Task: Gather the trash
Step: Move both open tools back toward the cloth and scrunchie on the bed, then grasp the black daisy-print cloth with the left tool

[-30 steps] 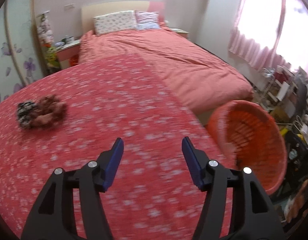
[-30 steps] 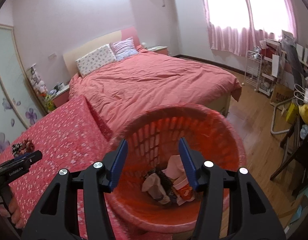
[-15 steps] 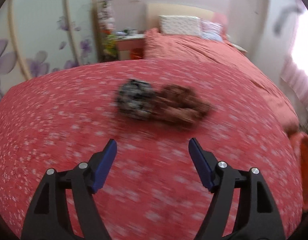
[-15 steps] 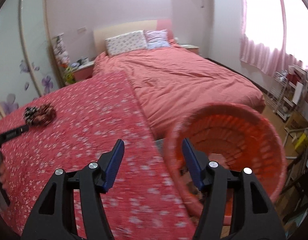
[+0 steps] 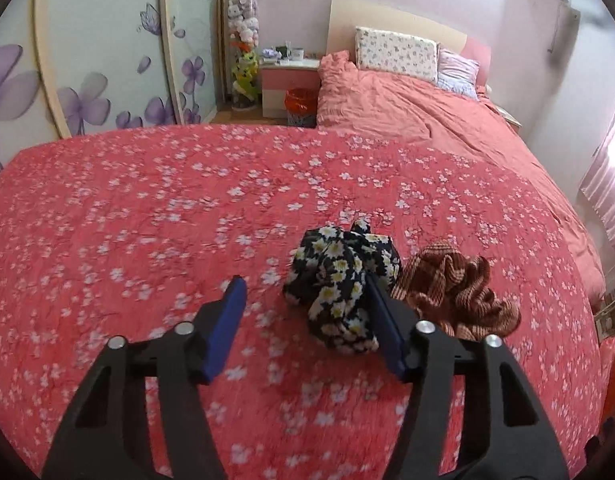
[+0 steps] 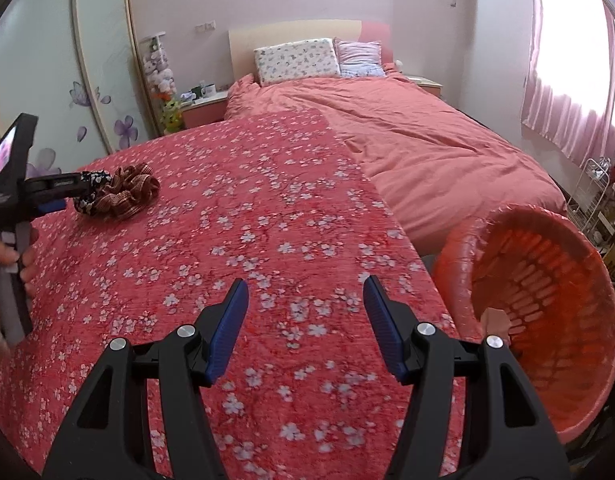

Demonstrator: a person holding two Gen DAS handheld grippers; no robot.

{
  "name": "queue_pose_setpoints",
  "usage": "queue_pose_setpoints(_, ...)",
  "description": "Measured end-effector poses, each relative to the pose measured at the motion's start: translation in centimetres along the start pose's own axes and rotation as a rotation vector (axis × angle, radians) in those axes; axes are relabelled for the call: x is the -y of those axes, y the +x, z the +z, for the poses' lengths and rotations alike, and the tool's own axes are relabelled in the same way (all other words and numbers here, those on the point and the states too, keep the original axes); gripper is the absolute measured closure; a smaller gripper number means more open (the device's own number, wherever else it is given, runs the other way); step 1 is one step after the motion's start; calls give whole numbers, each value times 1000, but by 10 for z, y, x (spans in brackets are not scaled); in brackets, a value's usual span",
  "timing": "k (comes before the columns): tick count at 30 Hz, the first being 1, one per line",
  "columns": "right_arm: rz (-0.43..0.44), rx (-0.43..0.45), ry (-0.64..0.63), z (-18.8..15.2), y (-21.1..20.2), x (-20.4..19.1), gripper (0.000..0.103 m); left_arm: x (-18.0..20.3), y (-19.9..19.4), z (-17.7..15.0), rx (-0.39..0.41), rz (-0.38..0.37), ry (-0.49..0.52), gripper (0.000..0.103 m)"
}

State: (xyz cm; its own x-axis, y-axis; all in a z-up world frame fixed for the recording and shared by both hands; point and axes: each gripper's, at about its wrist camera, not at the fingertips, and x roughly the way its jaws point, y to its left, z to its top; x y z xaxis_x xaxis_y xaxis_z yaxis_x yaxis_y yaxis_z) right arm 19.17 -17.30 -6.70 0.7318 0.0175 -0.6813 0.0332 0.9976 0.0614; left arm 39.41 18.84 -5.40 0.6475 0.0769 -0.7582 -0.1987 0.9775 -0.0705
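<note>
A black daisy-print scrunchie (image 5: 339,280) lies on the red flowered bedspread (image 5: 147,208), touching a brown plaid scrunchie (image 5: 455,284) on its right. My left gripper (image 5: 305,292) is open, its right finger against the black scrunchie, which sits partly between the fingers. In the right wrist view both scrunchies (image 6: 119,192) show at far left with the left gripper (image 6: 63,196) at them. My right gripper (image 6: 305,296) is open and empty over the bedspread. An orange basket (image 6: 547,304) tilts at the bed's right edge.
A pink bed with pillows (image 5: 395,54) lies beyond. A nightstand (image 5: 289,76) and a small orange bin (image 5: 299,106) stand at the back. A wardrobe with purple flowers (image 5: 87,72) is on the left. A wire rack (image 6: 595,192) stands by the curtains.
My left gripper swung left and closed in on the black scrunchie. My right gripper turned away from the basket's inside toward the bedspread; the basket now sits to its right.
</note>
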Motion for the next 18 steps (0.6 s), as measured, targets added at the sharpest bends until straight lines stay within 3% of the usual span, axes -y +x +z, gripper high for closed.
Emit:
queue_pose_setpoints(8,2,-10,-17,2,4,-7,43,15,15,-1,3,-22,36,50)
queue_pose_setpoints(10,-2,-11,-25,2,3,-10,43,17,18,-2,1,-46,41,60)
queue_pose_setpoints(12,-7,-13,-31,3,4,-13,43,21,20,-3,-2,-58,61,83)
queue_pose_setpoints(15,-10,-14,-40,3,3,-18,43,20,18,-3,4,-54,70,90)
queue_pose_setpoints(18,-6,-10,-52,5,1,-24,43,10,7,-5,24,-36,69,90)
